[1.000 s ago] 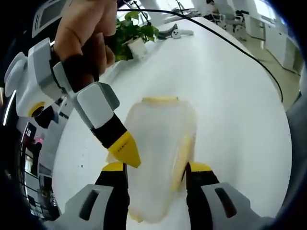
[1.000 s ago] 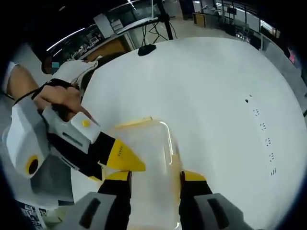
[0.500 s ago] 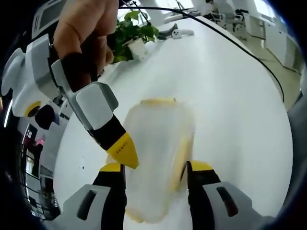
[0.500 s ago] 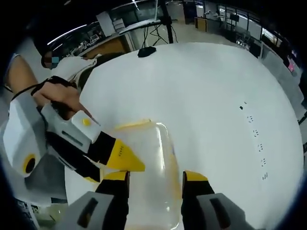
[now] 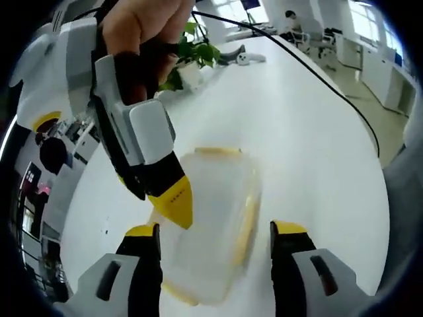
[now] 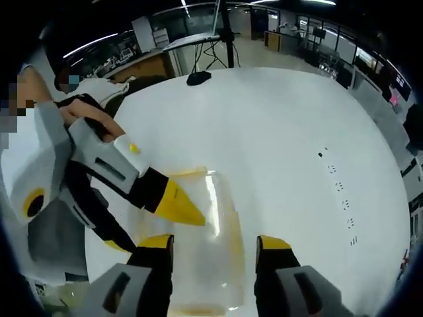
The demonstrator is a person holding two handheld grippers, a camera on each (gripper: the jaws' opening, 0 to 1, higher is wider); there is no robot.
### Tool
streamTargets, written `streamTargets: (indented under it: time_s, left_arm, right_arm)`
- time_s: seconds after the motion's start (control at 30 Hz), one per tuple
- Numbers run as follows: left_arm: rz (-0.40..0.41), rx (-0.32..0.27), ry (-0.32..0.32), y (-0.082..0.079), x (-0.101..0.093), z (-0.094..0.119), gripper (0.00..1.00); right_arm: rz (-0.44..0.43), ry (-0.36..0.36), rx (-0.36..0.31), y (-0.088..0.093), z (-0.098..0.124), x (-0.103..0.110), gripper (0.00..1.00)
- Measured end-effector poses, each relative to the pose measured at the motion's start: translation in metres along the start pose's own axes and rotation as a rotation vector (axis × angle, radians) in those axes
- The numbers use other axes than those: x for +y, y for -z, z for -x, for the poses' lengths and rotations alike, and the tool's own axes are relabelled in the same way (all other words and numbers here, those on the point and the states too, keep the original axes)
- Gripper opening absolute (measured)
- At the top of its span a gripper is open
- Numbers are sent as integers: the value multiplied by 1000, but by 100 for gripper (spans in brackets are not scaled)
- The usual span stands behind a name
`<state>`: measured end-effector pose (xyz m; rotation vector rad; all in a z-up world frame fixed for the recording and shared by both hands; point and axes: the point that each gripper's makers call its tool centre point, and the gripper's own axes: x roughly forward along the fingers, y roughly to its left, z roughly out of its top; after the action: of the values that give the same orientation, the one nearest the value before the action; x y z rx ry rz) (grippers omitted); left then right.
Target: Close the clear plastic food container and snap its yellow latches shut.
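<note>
The clear plastic container (image 5: 215,211) lies on the white table (image 5: 310,132), lid on, with a yellow latch (image 5: 213,152) at its far end and another (image 5: 247,218) along its right side. My left gripper (image 5: 215,231) stands open above it, a jaw on each side. The right gripper's yellow tip (image 5: 173,201) rests at the container's left edge, held by a hand (image 5: 142,33). In the right gripper view the container (image 6: 215,224) sits between the spread jaws of my right gripper (image 6: 215,242), which is open. The left gripper's yellow tip (image 6: 178,203) touches the lid.
A potted plant (image 5: 188,49) stands at the table's far edge, and a black cable (image 5: 317,63) runs across the tabletop. A black stand base (image 6: 198,79) sits far back. Small dark marks (image 6: 340,191) dot the table on the right. Office furniture lies beyond.
Both grippers' jaws have spread wider around the container. The right gripper looms larger and higher in the left gripper view. The container has stayed in place.
</note>
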<state>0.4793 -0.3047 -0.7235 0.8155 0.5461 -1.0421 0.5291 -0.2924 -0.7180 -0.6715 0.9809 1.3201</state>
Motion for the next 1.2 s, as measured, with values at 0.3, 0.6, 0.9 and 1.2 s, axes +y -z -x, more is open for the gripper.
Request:
streamTargets:
  time_s: [0.3,0.6,0.9,1.2]
  left_arm:
    - [4,-6,6,2,6,7,75]
    - [-11,10,8,10,16,13,81]
    - [-19,11,26,13,20,19,86]
    - [-33,25,45,19,23,21,89]
  right_arm:
    - [15,13,-7,4,8,11,49]
    - [44,34,10,16,14,19,54]
    - [35,53,-2,22,21,25,60]
    - [40,47,2,30,22,35,66]
